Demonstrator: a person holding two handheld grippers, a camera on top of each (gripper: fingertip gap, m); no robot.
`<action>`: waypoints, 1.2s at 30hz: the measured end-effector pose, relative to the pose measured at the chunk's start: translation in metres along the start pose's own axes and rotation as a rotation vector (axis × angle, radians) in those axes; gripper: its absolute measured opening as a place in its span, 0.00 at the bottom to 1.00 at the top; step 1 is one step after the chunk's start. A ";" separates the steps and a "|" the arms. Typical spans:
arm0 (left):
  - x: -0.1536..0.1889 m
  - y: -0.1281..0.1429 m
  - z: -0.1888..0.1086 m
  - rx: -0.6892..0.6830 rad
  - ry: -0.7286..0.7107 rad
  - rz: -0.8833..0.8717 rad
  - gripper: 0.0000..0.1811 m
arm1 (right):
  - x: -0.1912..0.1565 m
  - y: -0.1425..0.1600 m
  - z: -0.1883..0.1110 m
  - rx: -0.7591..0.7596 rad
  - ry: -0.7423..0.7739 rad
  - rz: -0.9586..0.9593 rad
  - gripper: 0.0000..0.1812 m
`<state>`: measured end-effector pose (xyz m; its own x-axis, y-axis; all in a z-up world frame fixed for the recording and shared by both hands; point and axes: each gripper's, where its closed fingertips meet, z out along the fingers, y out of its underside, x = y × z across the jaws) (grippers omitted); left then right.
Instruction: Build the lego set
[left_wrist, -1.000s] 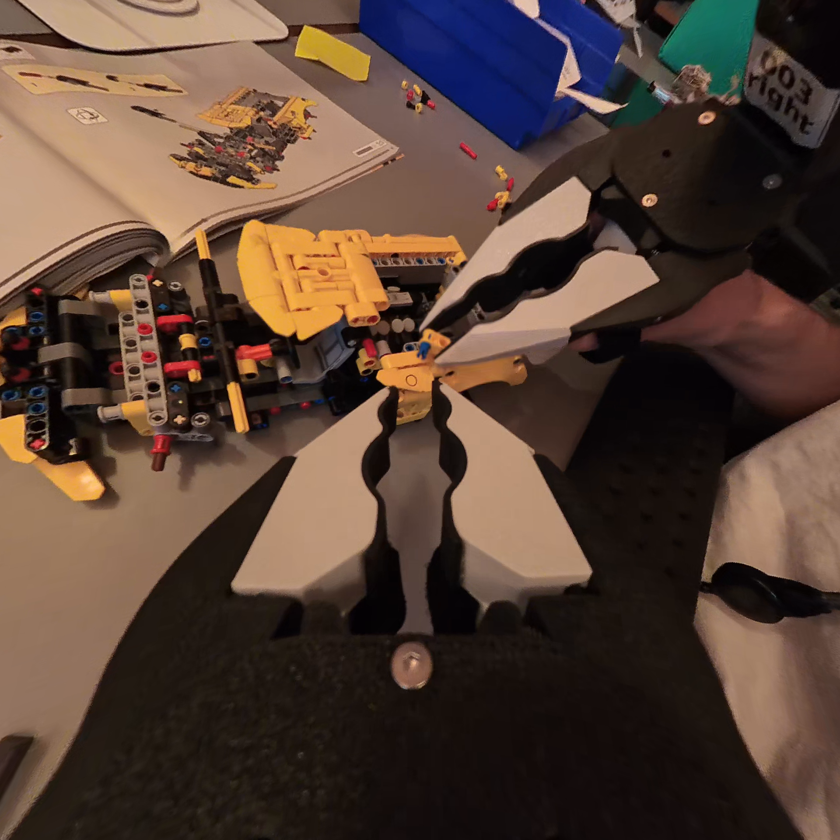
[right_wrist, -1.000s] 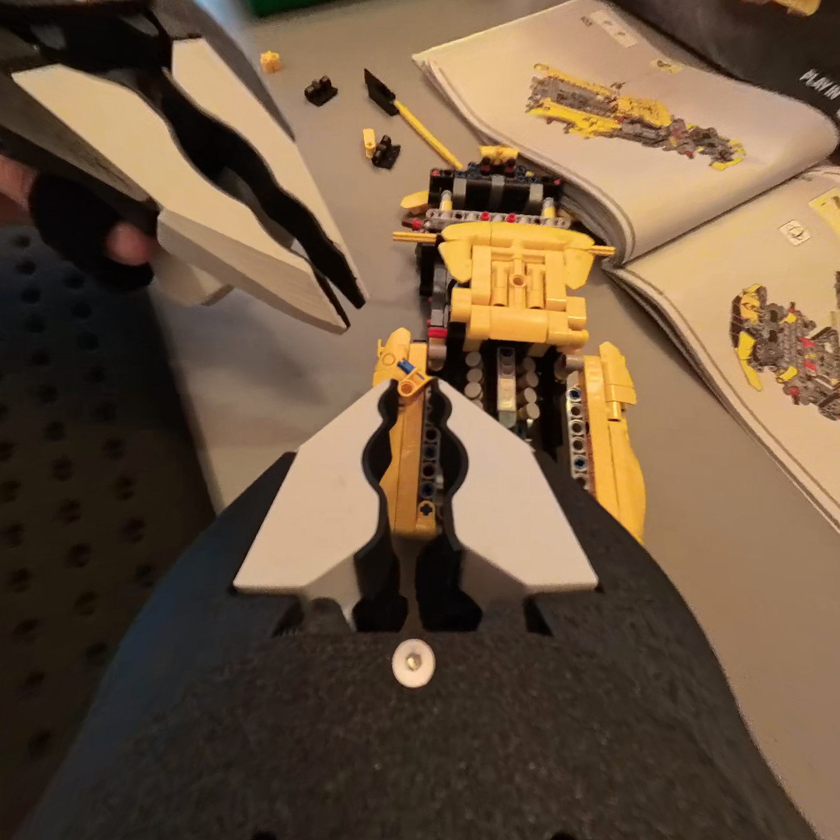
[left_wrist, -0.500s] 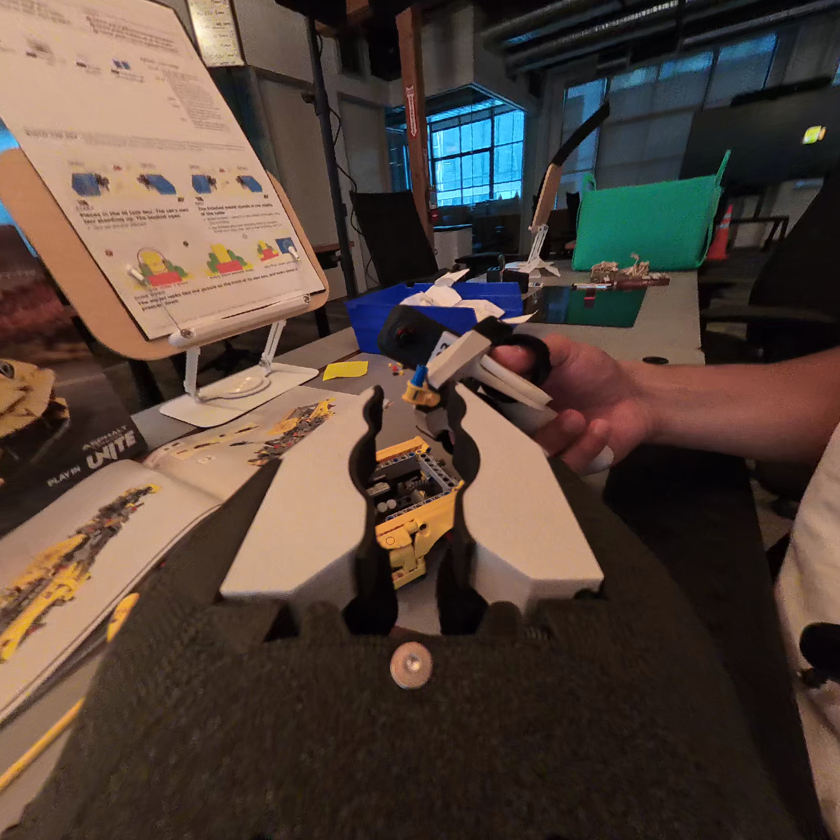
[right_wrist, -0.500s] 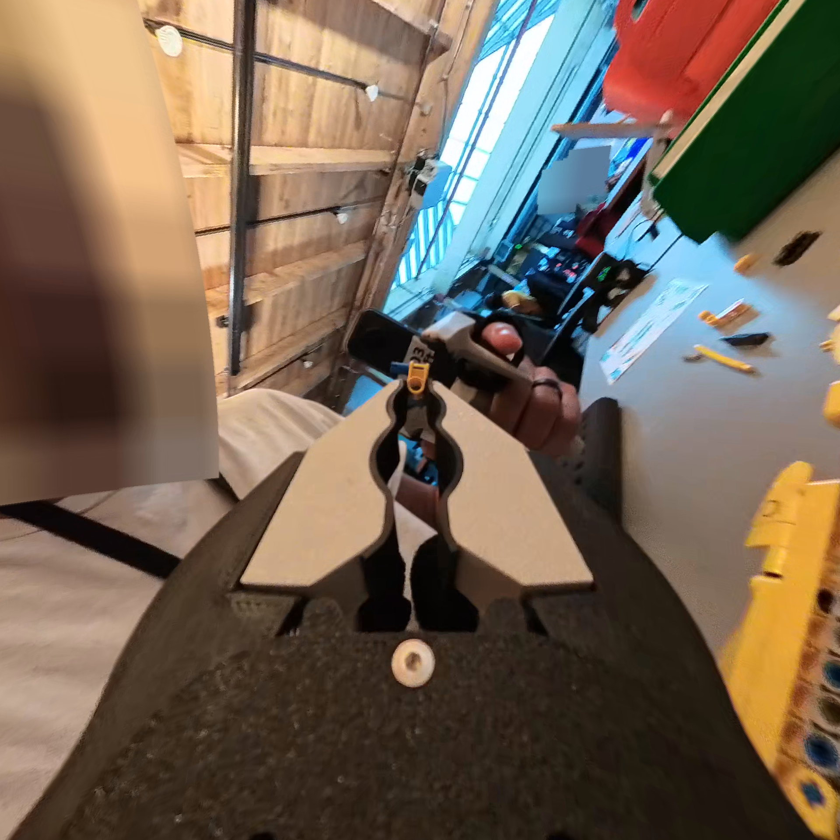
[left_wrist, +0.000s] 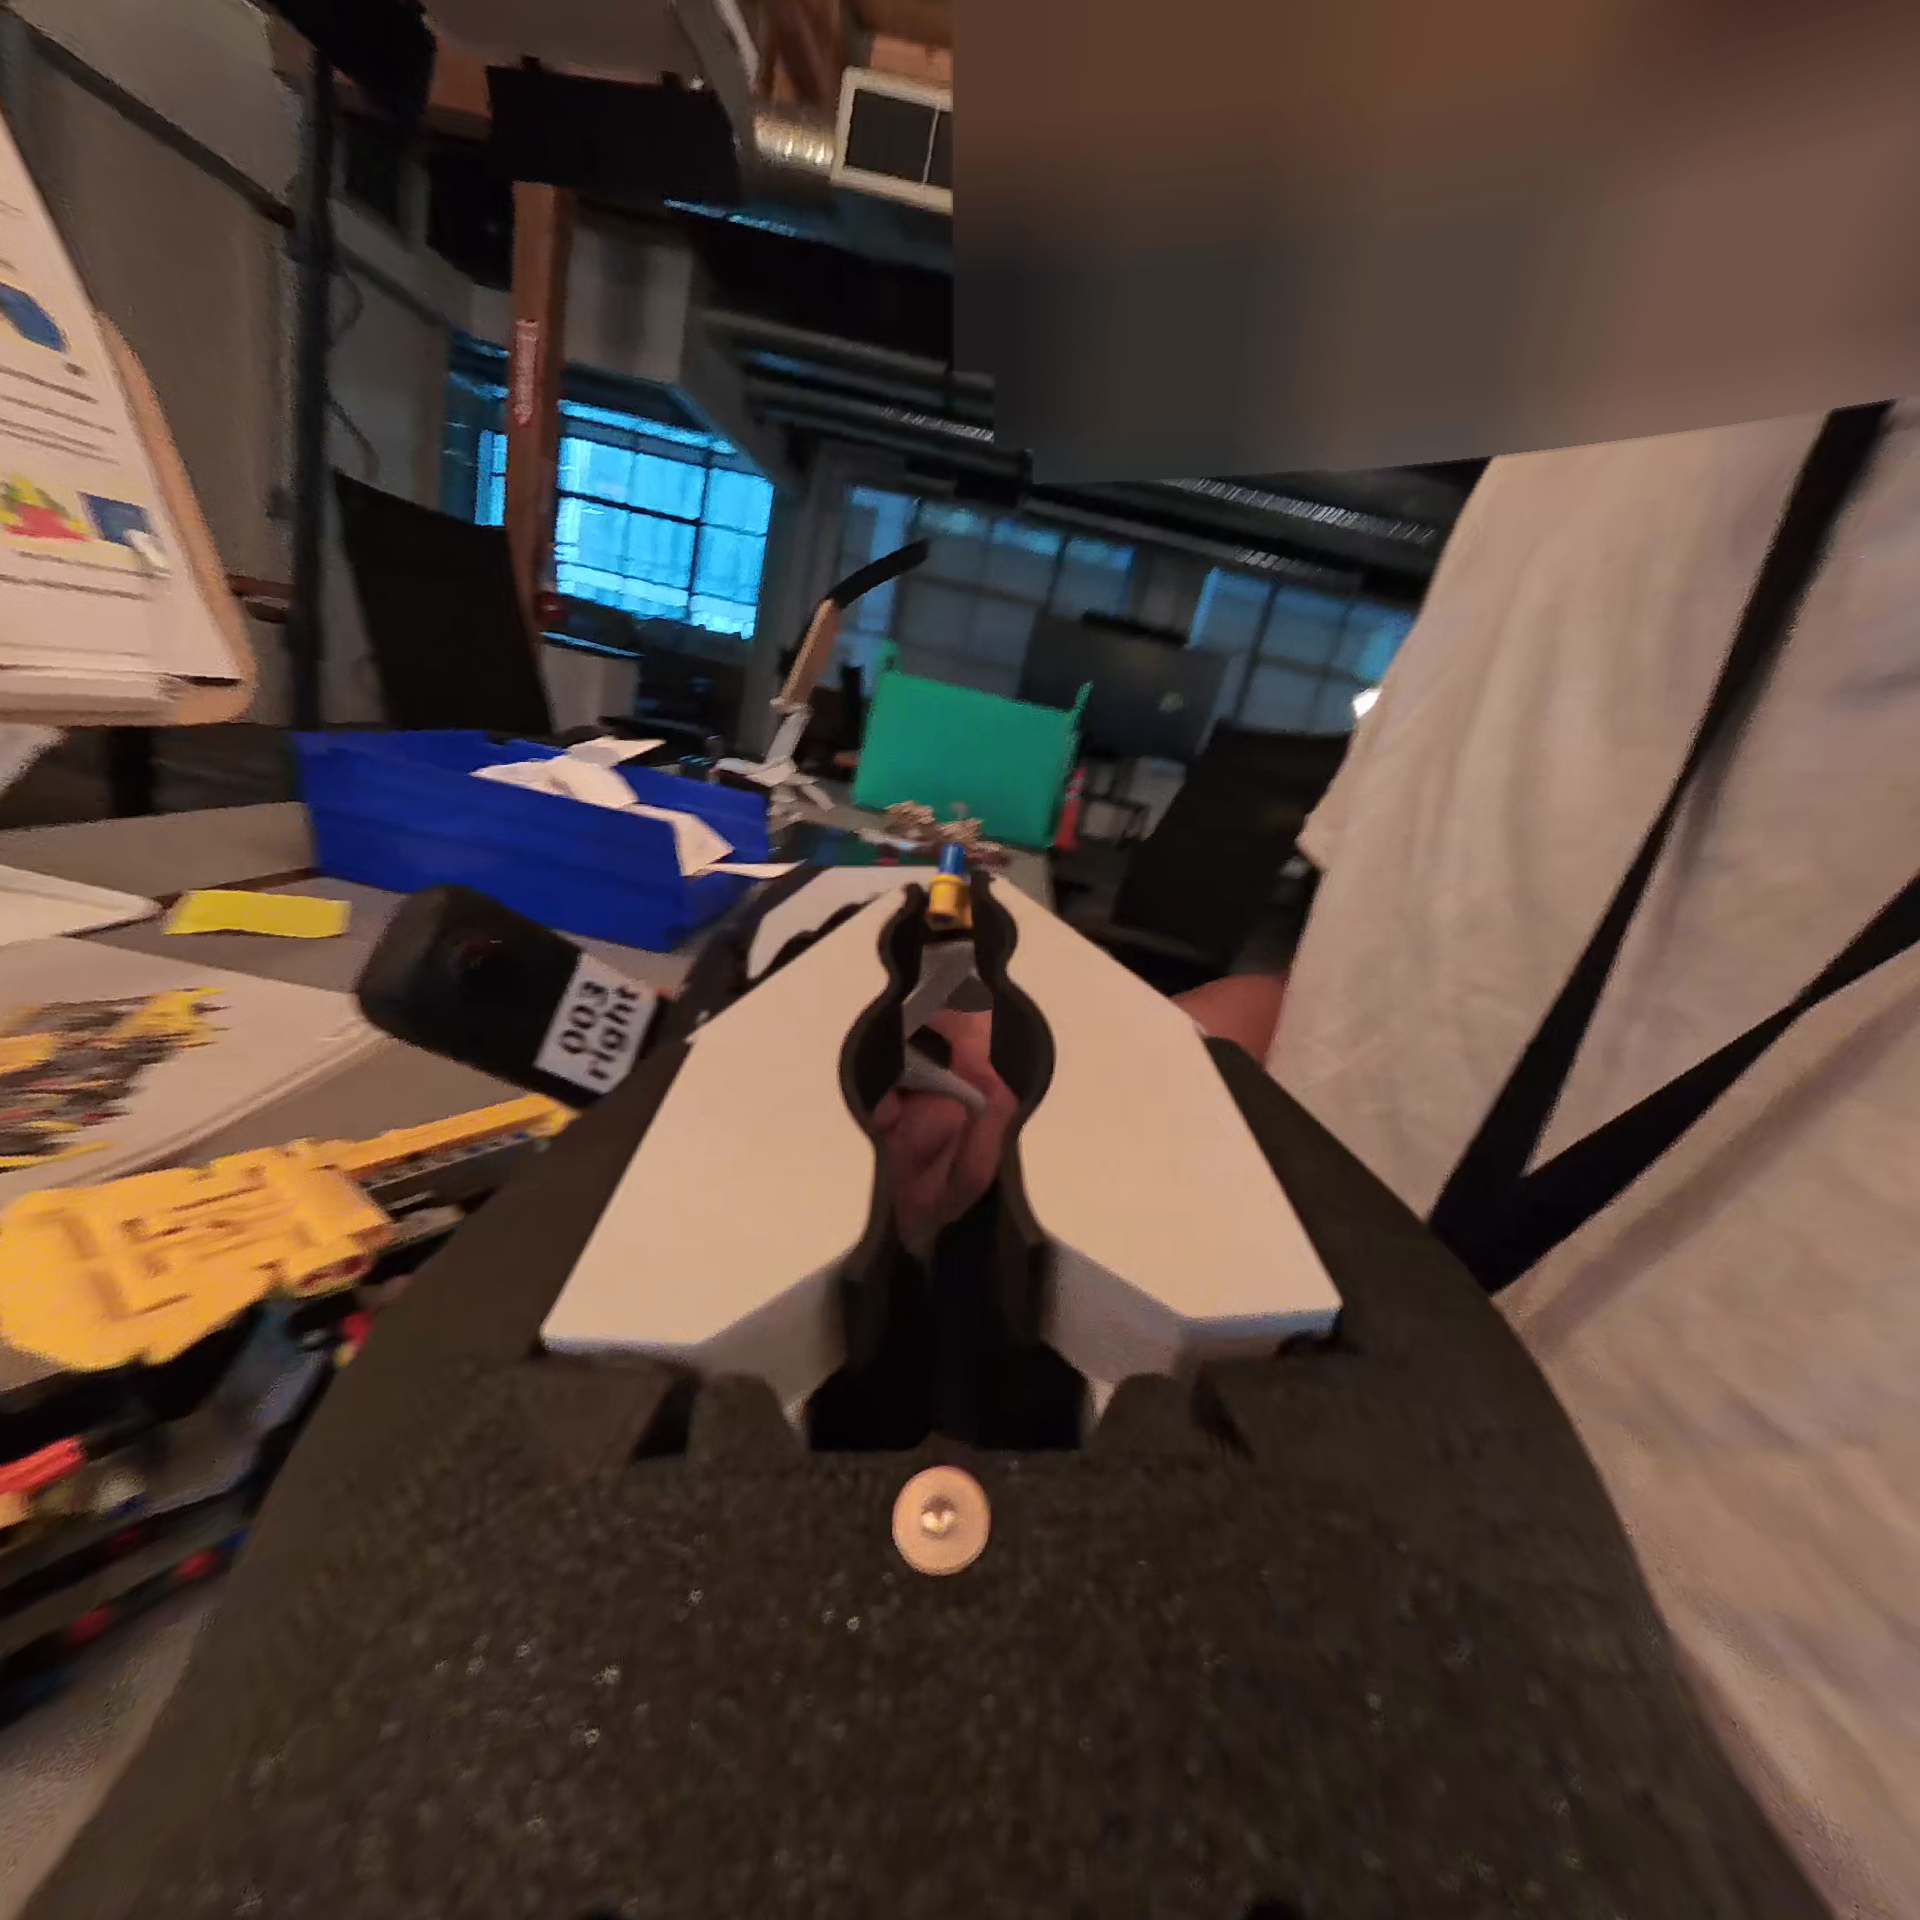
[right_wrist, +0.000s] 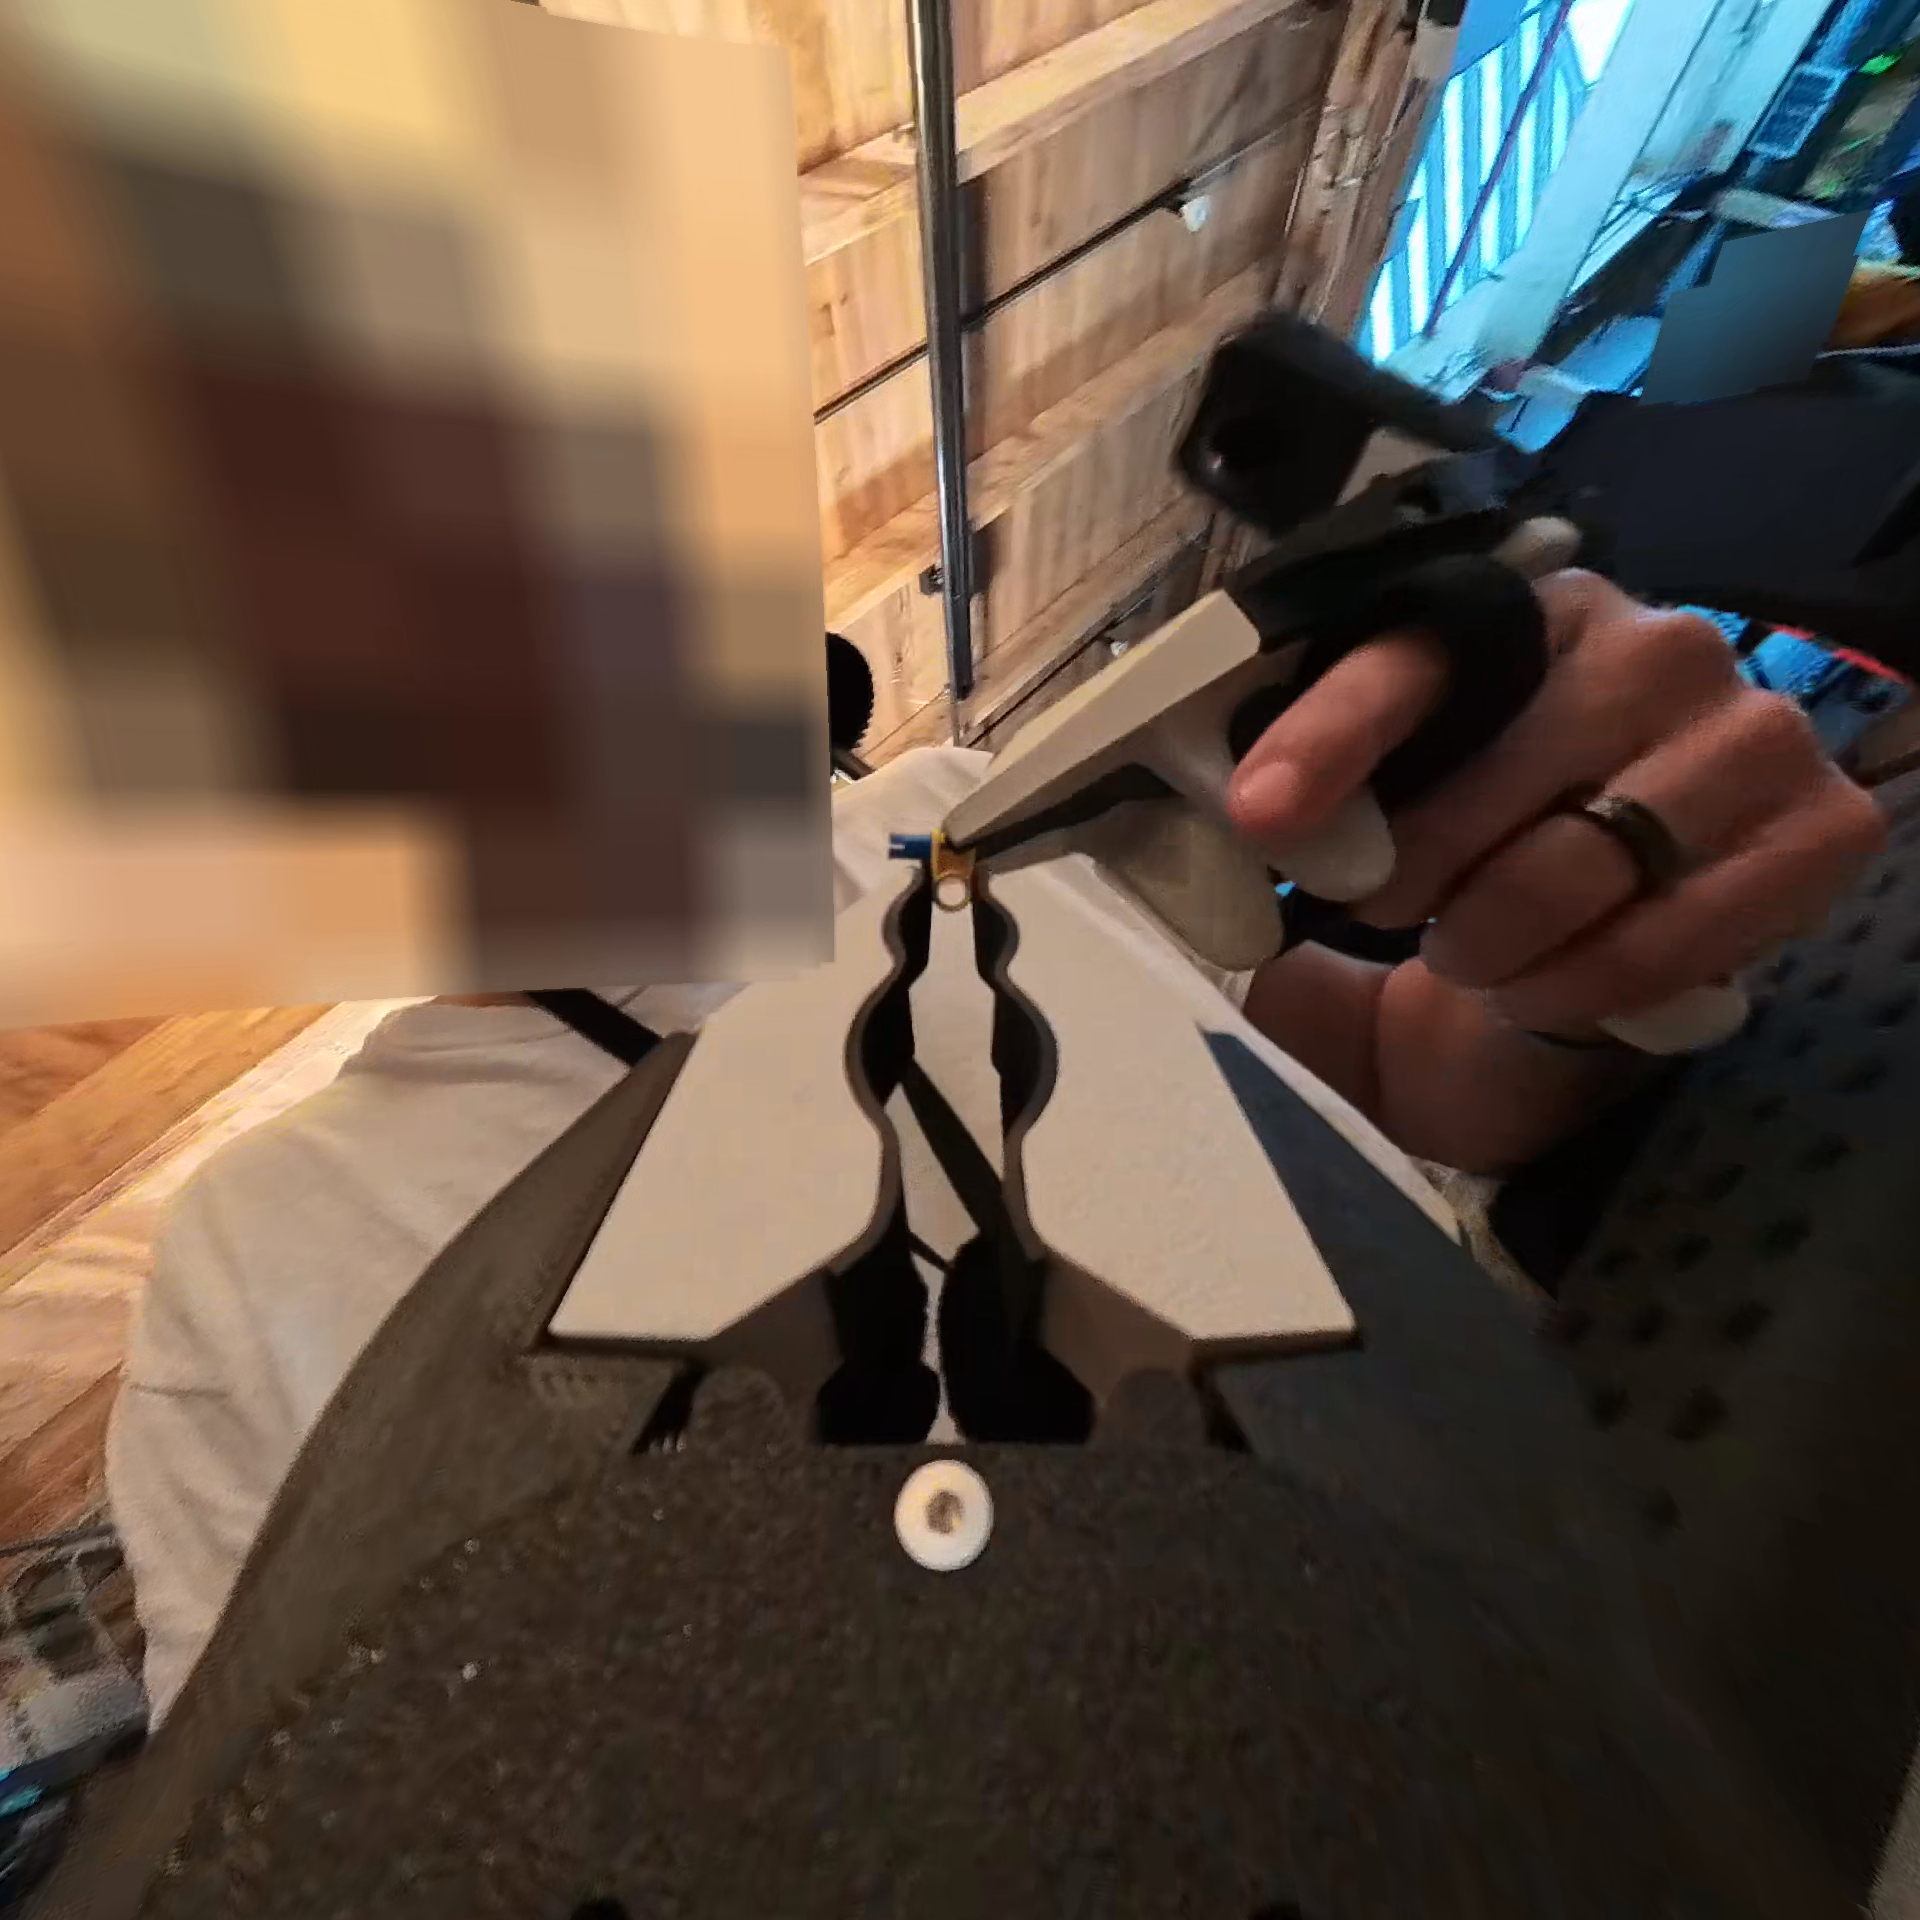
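A small yellow connector with a blue pin (left_wrist: 945, 896) is held up in the air between both grippers, in front of a person's white shirt. My left gripper (left_wrist: 948, 920) has its tips shut on it. My right gripper (right_wrist: 954, 883) is shut on the same piece (right_wrist: 952, 891), seen as a yellow ring with the blue pin sticking out left. The left gripper (right_wrist: 966, 826) comes in from the right in the right wrist view, held by a hand (right_wrist: 1610, 831). The yellow and black lego car model (left_wrist: 177, 1257) lies on the table at lower left.
An open instruction booklet (left_wrist: 125, 1049) lies left of the model. A blue bin (left_wrist: 499, 831), a yellow paper slip (left_wrist: 260, 914) and a green bag (left_wrist: 966, 748) stand farther back. A sheet on a stand (left_wrist: 83, 468) is at far left. The person's shirt (left_wrist: 1662, 987) fills the right. Only a small space, under 4 cm, lies between the two pairs of fingers.
Both grippers have risen from the table and the model. The right gripper has carried the small yellow piece up, and the left gripper has closed on it.
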<state>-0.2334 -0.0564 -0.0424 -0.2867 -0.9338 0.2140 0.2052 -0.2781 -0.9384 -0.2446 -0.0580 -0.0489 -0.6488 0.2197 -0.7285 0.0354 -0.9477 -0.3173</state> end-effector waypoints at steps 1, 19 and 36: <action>0.003 -0.001 0.000 0.019 0.035 -0.045 0.05 | -0.001 0.003 0.002 -0.020 -0.007 -0.009 0.03; -0.054 0.025 -0.009 -0.127 -0.341 0.017 0.03 | 0.020 -0.032 -0.059 0.019 0.509 -0.323 0.14; -0.137 0.091 -0.011 -0.491 -1.001 0.182 0.03 | 0.054 -0.080 -0.168 -0.400 1.493 -0.900 0.16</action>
<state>-0.1862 0.0483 -0.1601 0.6339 -0.7731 -0.0228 -0.2858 -0.2068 -0.9357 -0.1546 0.0687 -0.1648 0.5911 0.8034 -0.0711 0.4047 -0.3717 -0.8355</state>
